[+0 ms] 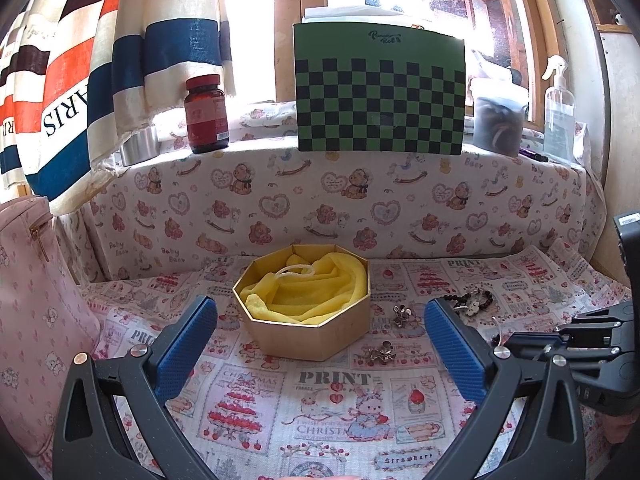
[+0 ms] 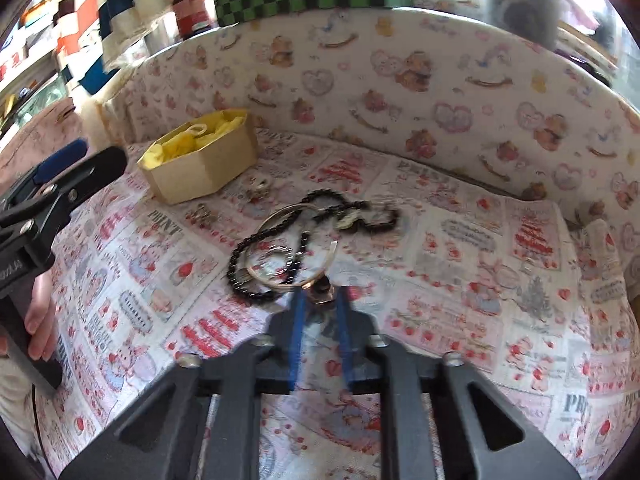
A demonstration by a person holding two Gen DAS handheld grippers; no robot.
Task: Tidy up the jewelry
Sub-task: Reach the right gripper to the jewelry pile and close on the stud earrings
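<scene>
At lower centre, the right gripper (image 2: 320,300) is clenched on the silver bangle's (image 2: 292,248) clasp for lifting; the left gripper (image 1: 320,344) is held released, framing the yellow-lined box (image 1: 306,336).

The tablecloth (image 1: 336,408) is a matt woven cotton print, slightly wrinkled. The octagonal box (image 1: 308,336) looks like smooth card with a faint gold sheen, lined with soft yellow cloth (image 1: 316,292) (a fleecy, matt weave). The left gripper (image 1: 320,344) has matt black plastic arms, shiny metal screws and ribbed blue rubbery pads (image 1: 184,352). The bangle (image 2: 288,252) is thin polished metal, glinting; the bead necklace (image 2: 256,276) is glossy black. Small charms (image 1: 402,316) look like bright metal. The jar (image 1: 207,114) is glossy amber, plastic or glass. The checkered board (image 1: 380,88) is smooth satin card. The pouch (image 1: 36,312) is matt pink fabric.
</scene>
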